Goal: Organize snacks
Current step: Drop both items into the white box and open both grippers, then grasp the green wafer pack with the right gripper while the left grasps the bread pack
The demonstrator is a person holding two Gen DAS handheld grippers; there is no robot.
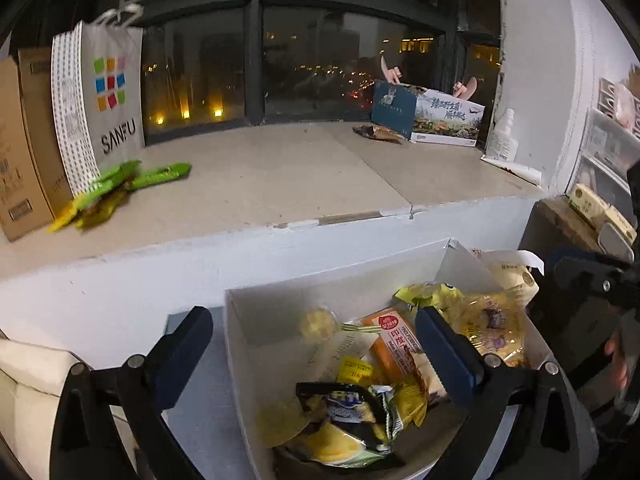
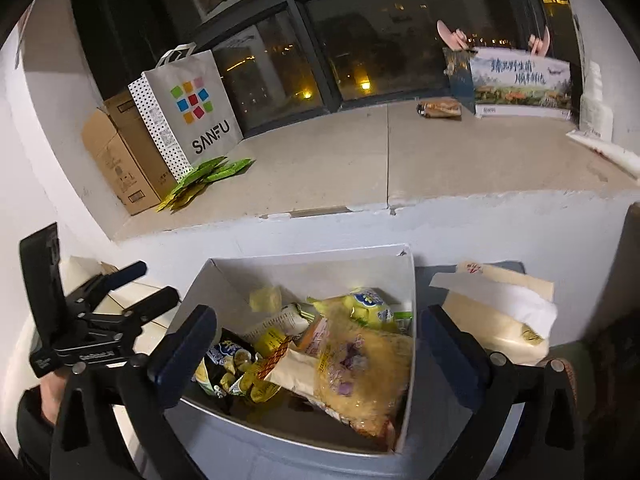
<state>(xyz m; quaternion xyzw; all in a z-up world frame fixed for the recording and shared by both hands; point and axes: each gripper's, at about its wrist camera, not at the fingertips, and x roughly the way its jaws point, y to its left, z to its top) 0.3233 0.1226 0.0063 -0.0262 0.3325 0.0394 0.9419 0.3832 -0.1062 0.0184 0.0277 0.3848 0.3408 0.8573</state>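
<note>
Snack packets are heaped in the white cardboard box (image 2: 404, 264), directly below and ahead of both grippers. Left gripper (image 1: 316, 340) and right gripper (image 2: 320, 340) are held open and empty. The large yellow crinkly bag (image 2: 360, 376) lies lengthwise toward the right gripper, judged the nearer.

This looks like a home at night: a big window sill (image 2: 400, 160) holds a shopping bag (image 2: 192, 108), cardboard boxes (image 2: 120, 160) and snack packets (image 2: 208, 176).

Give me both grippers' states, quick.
Left gripper: open, empty, over the snack box.
Right gripper: open, empty, over the same box.
</note>
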